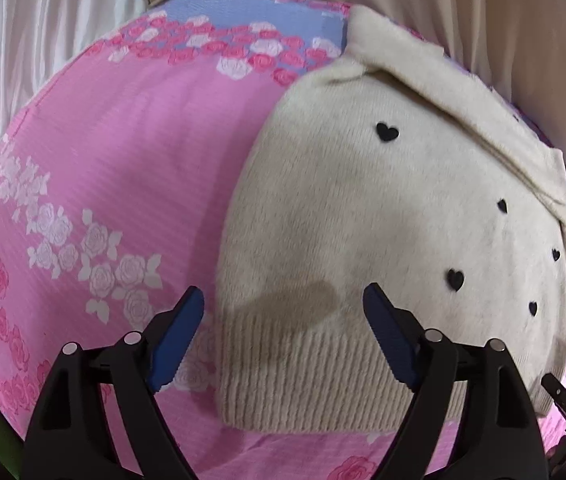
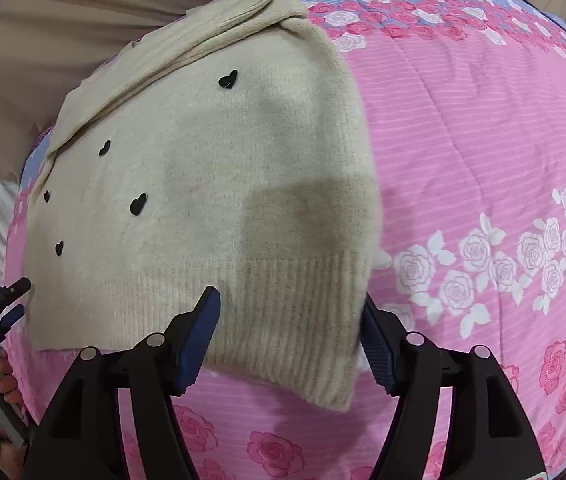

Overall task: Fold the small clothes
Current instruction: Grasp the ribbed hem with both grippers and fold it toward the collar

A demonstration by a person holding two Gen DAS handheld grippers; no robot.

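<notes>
Cream sweater lying partly folded on a pink rose quilt, both tongs spread above its ribbed hem.

The sweater (image 1: 383,208) (image 2: 203,184), dotted with small black hearts (image 1: 387,132) (image 2: 229,79), lies flat on the quilt (image 1: 123,160) (image 2: 483,140), its upper part reaching the quilt's far edge where the blue band runs; one sleeve (image 1: 463,120) (image 2: 187,44) is folded across the top of the body. The left gripper (image 1: 283,340) hangs over the hem (image 1: 303,376), jaws wide apart and holding nothing, one blue pad off the sweater's side edge over the quilt, the other over the knit. The right gripper (image 2: 289,344) is likewise spread and empty, straddling the hem's corner (image 2: 323,344). Beige fabric (image 1: 483,20) lies beyond the quilt's far edge.
</notes>
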